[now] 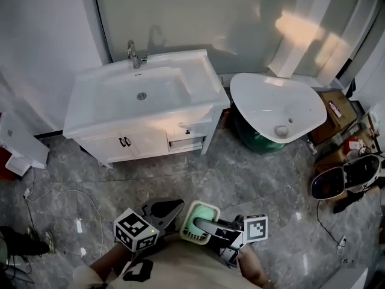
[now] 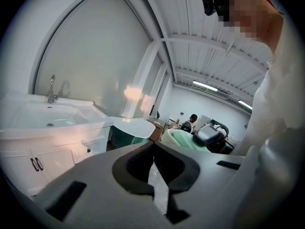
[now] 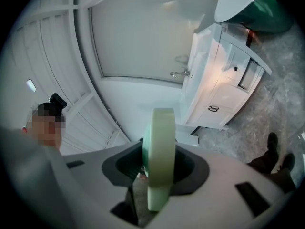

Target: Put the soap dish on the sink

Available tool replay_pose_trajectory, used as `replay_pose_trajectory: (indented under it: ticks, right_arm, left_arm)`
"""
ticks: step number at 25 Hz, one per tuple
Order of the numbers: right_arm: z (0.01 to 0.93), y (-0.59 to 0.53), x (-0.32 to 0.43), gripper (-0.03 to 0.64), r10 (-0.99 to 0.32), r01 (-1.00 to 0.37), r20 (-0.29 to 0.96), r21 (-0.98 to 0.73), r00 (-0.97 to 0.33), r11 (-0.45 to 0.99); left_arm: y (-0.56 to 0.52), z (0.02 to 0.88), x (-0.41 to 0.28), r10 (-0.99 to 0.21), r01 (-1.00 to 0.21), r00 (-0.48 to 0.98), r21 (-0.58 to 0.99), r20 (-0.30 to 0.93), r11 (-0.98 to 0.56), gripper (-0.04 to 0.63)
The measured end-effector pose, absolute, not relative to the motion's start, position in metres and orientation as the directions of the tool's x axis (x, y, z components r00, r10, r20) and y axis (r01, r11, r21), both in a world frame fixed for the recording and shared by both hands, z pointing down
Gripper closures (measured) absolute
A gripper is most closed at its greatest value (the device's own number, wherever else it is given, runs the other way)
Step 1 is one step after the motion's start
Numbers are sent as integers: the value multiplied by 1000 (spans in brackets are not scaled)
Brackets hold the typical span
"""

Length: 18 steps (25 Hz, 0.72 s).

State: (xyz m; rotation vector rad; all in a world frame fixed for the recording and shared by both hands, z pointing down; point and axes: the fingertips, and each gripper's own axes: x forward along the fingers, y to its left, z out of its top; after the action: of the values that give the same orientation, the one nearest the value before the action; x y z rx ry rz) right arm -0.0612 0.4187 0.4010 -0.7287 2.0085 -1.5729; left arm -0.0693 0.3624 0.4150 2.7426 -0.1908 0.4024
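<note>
While the soap dish [image 1: 201, 212] sits in the right tongs [image 1: 202, 226], it is close in front of the person and well short of the sink [image 1: 198, 80]. It is a pale green, round-cornered tray, held level with its hollow facing up. The right tongs reach in from its right side. They are closed partway on it, one jaw lying across the hollow, and in the right gripper view the dish [image 3: 159, 156] stands edge-on between the pads. Its outline is close to square, so I judge that its long axis matters little for setting it down.

Just left of the dish are the left tongs [image 1: 167, 212], their jaws drawn together with nothing between them.

A stretch of grey floor [image 1: 240, 179] lies between the dish and the white cabinet. From the dish, the sink is far and a little to the left, with its tap [image 1: 135, 56] at the far edge. A flat strip of worktop [image 1: 212, 86] runs along the right of the bowl, and it is the part nearest the right hand. A second, loose basin [image 1: 264, 95] stands off to the right.

The carry therefore looks to be forward and slightly left, with the dish kept level.
</note>
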Motion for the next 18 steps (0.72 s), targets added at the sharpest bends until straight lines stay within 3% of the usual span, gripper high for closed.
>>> replay_pose_trajectory:
  ticks: [8, 18]
  right_arm:
    - [399, 379, -64, 466, -689, -160, -17, -969, -724, 191]
    - [399, 310, -105, 466, -630, -179, 48, -973, -775, 145]
  left_arm:
    - [310, 410, -81, -87, -181, 964, 381, 251, -907, 575]
    - [198, 405, -167, -301, -363, 928, 368, 218, -856, 575]
